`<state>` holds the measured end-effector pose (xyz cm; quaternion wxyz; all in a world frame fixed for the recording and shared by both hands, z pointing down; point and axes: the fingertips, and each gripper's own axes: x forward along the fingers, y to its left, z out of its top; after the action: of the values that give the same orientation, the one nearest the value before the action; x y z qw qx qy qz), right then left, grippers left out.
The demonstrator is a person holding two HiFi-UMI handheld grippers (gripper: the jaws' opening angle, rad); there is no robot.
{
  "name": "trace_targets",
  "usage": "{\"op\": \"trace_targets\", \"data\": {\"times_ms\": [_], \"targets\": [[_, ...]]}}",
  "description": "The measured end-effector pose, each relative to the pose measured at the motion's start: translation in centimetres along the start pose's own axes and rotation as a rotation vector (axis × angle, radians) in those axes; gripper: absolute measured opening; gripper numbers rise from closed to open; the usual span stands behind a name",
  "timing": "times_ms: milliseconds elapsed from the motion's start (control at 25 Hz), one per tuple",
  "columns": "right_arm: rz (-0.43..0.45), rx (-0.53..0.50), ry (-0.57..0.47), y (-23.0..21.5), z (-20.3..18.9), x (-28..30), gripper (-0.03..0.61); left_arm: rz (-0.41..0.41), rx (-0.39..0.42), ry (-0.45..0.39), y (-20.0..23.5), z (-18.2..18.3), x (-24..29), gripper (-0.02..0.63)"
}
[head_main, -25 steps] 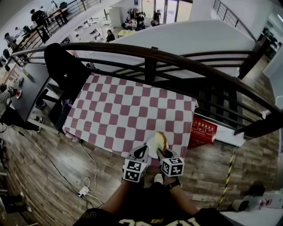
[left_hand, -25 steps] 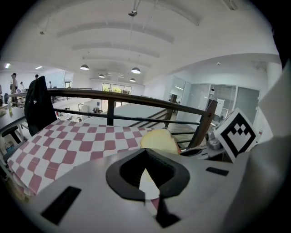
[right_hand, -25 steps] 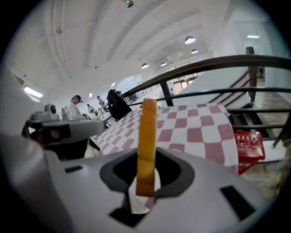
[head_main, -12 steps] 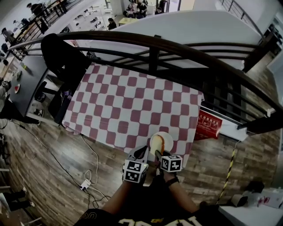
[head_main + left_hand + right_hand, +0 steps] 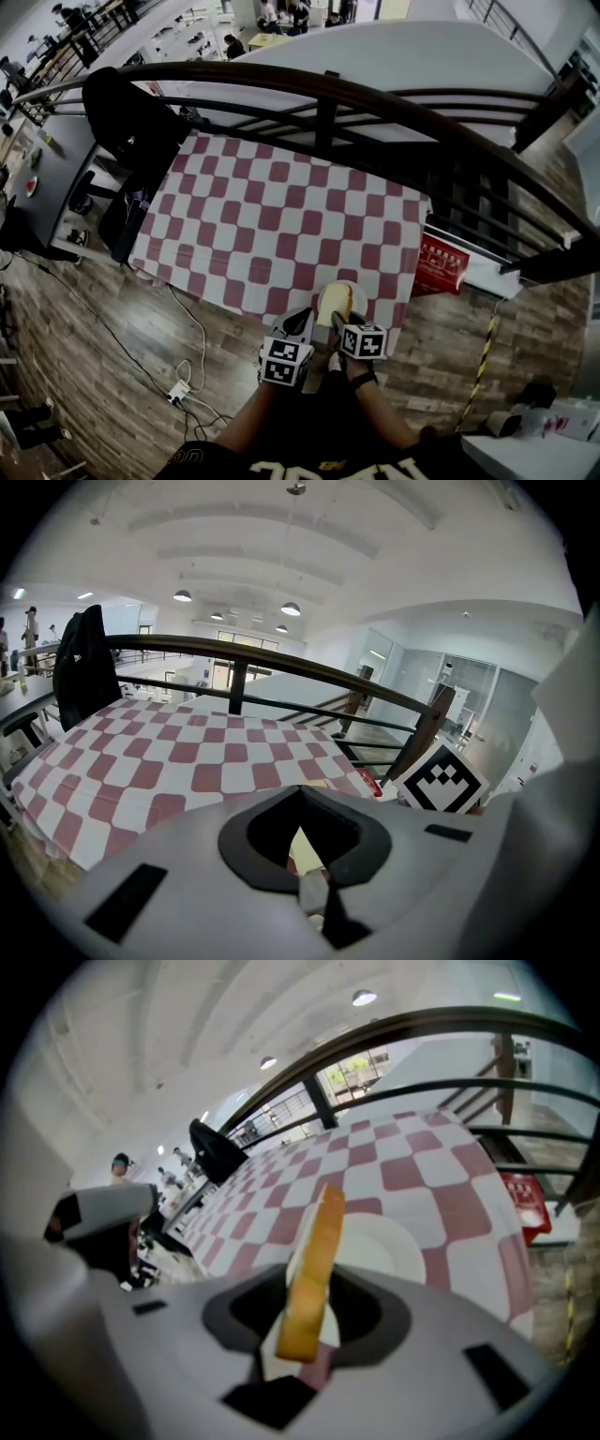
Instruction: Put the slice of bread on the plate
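Bread (image 5: 314,1260) stands on edge in my right claw (image 5: 298,1344), whose jaws pinch its lower end. The crust edge faces me and the slice leans a little to the right. In the head view the bread (image 5: 334,304) sits over the left part of the plate (image 5: 359,296), but I cannot tell whether it touches. The plate (image 5: 398,1246) lies on the surface (image 5: 272,220), checked red and white, at its near right corner. My left claw (image 5: 302,326) hangs just left of the right claw (image 5: 337,323), at the near edge. Its own view shows the left claw (image 5: 315,902) pressed together with nothing in it. A dark railing (image 5: 375,105) runs along the far side.
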<state>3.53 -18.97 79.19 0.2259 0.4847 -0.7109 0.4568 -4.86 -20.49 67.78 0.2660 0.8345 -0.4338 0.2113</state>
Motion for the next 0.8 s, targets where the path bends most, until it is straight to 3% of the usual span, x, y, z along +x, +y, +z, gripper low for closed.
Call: {"op": "trace_targets", "data": {"times_ms": [160,440,640,800], "targets": [[-0.069,-0.052,-0.021,-1.2,0.9,-0.6,0.186,-0.012,0.008,-0.019,-0.1,1.0,0.3,0.018],[-0.157,-0.058,-0.079,-3.8,2.5,-3.1,0.192,-0.041,0.043,-0.059,-1.3,3.1,0.9,0.018],[-0.125,-0.065,-0.149,-3.0,4.5,-5.5,0.196,-0.063,0.082,-0.108,-3.0,5.5,1.0,0.018],[-0.089,-0.134,-0.28,-1.0,8.7,-8.2,0.195,-0.084,0.11,-0.165,-4.0,8.2,1.2,0.018]]}}
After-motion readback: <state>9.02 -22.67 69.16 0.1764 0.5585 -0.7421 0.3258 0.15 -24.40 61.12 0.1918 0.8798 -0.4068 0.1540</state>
